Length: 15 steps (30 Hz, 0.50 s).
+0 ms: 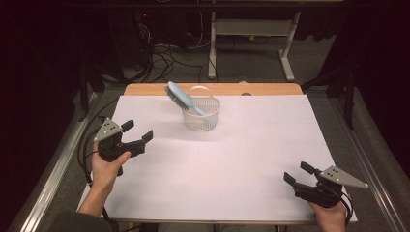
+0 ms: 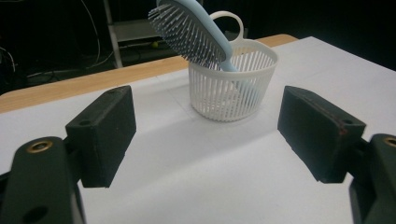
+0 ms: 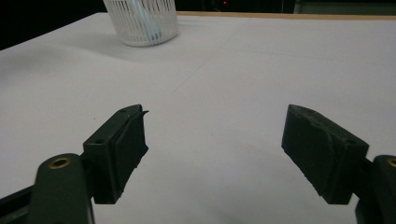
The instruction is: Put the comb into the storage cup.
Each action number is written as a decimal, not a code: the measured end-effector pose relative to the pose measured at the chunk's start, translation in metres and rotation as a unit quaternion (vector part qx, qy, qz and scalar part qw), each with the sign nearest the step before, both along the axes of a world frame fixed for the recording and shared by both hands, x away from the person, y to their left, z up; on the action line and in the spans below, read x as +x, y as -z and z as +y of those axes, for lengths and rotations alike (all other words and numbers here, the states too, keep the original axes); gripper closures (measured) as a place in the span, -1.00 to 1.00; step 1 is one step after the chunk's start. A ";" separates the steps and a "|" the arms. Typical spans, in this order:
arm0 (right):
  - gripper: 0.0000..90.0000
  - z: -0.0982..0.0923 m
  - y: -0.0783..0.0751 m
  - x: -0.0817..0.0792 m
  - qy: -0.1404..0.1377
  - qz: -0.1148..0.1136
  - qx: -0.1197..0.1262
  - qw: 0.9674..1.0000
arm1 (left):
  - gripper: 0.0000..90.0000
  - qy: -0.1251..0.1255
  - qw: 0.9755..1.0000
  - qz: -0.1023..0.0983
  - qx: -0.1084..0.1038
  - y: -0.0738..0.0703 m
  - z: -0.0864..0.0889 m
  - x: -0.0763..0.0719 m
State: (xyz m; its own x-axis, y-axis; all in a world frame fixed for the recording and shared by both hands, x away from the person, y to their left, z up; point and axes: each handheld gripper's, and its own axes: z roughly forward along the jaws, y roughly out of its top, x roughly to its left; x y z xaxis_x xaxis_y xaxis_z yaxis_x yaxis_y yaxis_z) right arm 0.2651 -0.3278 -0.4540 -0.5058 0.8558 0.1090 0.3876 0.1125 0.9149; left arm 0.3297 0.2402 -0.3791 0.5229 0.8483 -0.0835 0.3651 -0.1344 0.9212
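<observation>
The brush (image 1: 181, 98) stands tilted in the white basket (image 1: 201, 116) near the far edge of the table (image 1: 232, 159), handle down, bristle head leaning out over the rim. Left tongs (image 1: 137, 130): jaws wide apart, empty, near the basket. Right tongs (image 1: 297, 172): jaws wide apart, empty, well apart from it.

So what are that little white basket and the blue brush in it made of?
The basket looks like moulded white plastic: thin even ribs with gaps, smooth rim, loop handle. The hairbrush seems pale blue plastic with a slightly glossy back; its bristles look like stiff grey plastic pins, though that is hard to tell.
</observation>
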 end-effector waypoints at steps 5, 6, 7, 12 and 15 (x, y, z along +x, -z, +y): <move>-0.50 0.000 0.000 0.000 0.000 0.000 0.000 1.000 | -0.55 -0.002 1.000 0.001 -0.003 0.002 0.003 -0.003; -0.50 0.000 0.000 0.000 0.000 0.000 0.000 1.000 | -0.55 -0.002 1.000 0.001 -0.002 0.002 0.003 -0.003; -0.50 0.000 0.000 0.000 0.000 0.000 0.000 1.000 | -0.55 -0.002 1.000 0.001 -0.003 0.003 0.004 -0.004; -0.50 0.000 0.000 0.000 0.001 0.000 0.001 1.000 | -0.55 -0.003 1.000 0.000 -0.004 0.004 0.005 -0.005; -0.50 0.000 0.000 0.000 0.001 0.000 0.000 1.000 | -0.55 -0.002 1.000 0.000 -0.003 0.005 0.005 -0.007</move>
